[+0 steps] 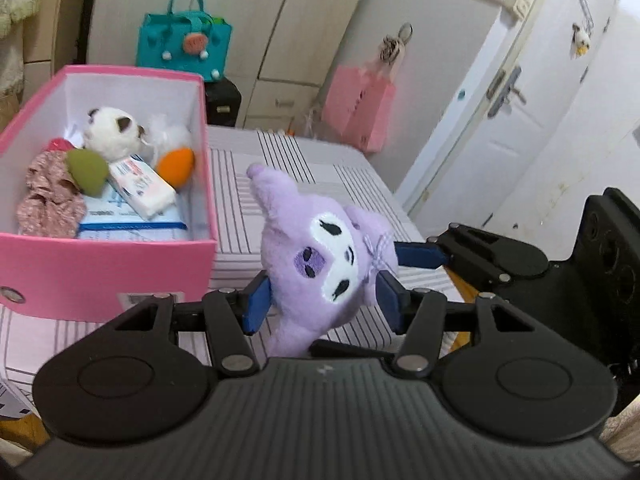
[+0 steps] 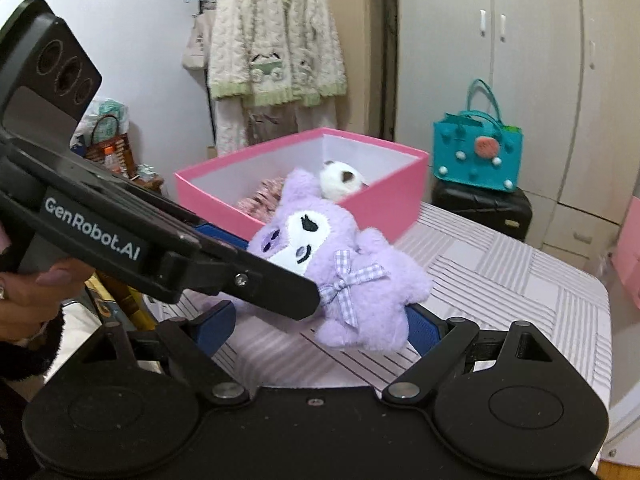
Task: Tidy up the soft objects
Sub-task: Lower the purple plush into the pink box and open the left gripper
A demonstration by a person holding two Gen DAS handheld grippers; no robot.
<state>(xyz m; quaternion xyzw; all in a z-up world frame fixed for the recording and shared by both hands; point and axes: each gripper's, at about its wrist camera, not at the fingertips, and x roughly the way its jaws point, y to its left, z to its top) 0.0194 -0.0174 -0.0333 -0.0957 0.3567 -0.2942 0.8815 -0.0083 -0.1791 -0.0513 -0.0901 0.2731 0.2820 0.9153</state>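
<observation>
A purple plush doll (image 1: 320,256) with a white face and a checked bow hangs above the striped table (image 1: 304,168), to the right of the pink box (image 1: 100,264). My left gripper (image 1: 323,305) is shut on the doll's head, its blue pads pressing both sides. In the right wrist view the doll (image 2: 360,288) lies between the wide-open jaws of my right gripper (image 2: 318,328). The right pad touches its lower body and the left pad stands clear. The left gripper (image 2: 268,268) reaches in from the left, held by a hand (image 2: 28,296). The pink box (image 2: 384,204) holds a white plush (image 1: 114,132), floral cloth and tissue packs.
A teal felt bag (image 1: 182,46) sits on a black case (image 2: 484,212) behind the table. A pink bag (image 1: 360,108) hangs near a white door (image 1: 520,120). A fleece jacket (image 2: 276,40) hangs on the wall behind the box. The table's rounded edge (image 2: 600,320) is at the right.
</observation>
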